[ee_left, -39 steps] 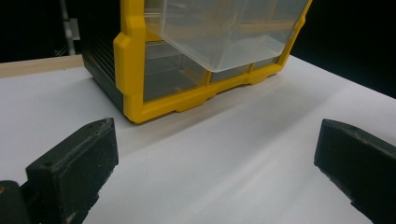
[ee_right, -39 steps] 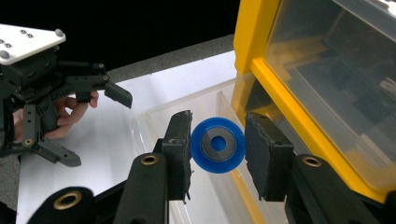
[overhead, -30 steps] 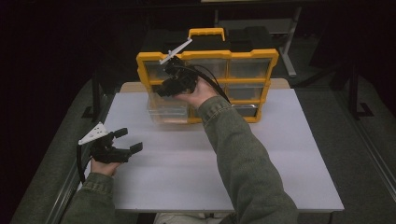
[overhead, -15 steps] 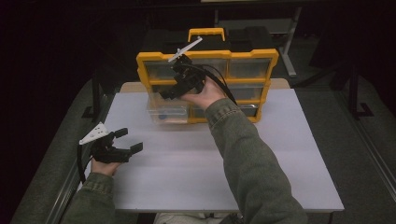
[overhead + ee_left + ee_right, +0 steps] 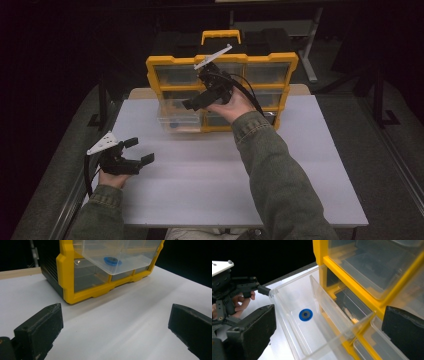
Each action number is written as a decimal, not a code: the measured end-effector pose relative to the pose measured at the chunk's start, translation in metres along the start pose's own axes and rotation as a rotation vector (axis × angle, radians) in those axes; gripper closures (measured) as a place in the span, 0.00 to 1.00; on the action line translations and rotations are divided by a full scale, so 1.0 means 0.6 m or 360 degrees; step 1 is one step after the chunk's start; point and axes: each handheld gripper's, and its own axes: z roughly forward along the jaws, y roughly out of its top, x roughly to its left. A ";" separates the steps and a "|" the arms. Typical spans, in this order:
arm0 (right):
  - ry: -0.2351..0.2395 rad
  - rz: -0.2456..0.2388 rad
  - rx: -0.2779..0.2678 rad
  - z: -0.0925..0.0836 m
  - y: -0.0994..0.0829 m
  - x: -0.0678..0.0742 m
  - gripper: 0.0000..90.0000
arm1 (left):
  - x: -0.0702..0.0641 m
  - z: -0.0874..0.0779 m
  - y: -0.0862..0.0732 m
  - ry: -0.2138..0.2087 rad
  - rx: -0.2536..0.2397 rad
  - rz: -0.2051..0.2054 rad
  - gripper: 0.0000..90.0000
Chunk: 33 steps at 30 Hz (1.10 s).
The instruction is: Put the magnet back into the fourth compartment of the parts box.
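Drawer (image 5: 177, 116): pulled out of the yellow cabinet (image 5: 222, 62) at frame centre; blue ring (image 5: 306, 314) inside.
Right tongs (image 5: 197, 102): jaws just opened wide, empty, beside the drawer; ring probably released.
Left tongs (image 5: 139, 151): spread, empty, lower left over the bench (image 5: 210, 175).

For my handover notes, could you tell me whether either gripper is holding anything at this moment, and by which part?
Nothing is held. The right gripper stands open above the pulled-out clear drawer, its jaws having just opened; the left gripper is open over the table.

The right claw (image 5: 192, 103), just opened and empty, hovers over the pulled-out clear drawer (image 5: 175, 117) of the yellow organizer (image 5: 222, 62).
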 end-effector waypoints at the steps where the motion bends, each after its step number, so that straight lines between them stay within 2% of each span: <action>1: -0.0001 0.0008 0.0000 -0.003 -0.002 0.000 0.00 | 0.000 0.001 0.000 -0.0001 -0.0003 -0.0005 0.00; 22: -0.0007 0.0089 -0.0063 -0.039 -0.058 -0.021 0.00 | 0.002 0.006 0.001 -0.0005 0.0006 -0.0005 0.00; 27: 0.0004 0.0095 -0.0070 -0.042 -0.070 -0.022 0.00 | 0.002 0.006 0.001 -0.0005 0.0009 -0.0009 0.00; 33: -0.0019 0.0104 -0.0064 -0.041 -0.088 -0.021 0.00 | 0.002 0.006 0.000 -0.0004 0.0013 -0.0006 0.00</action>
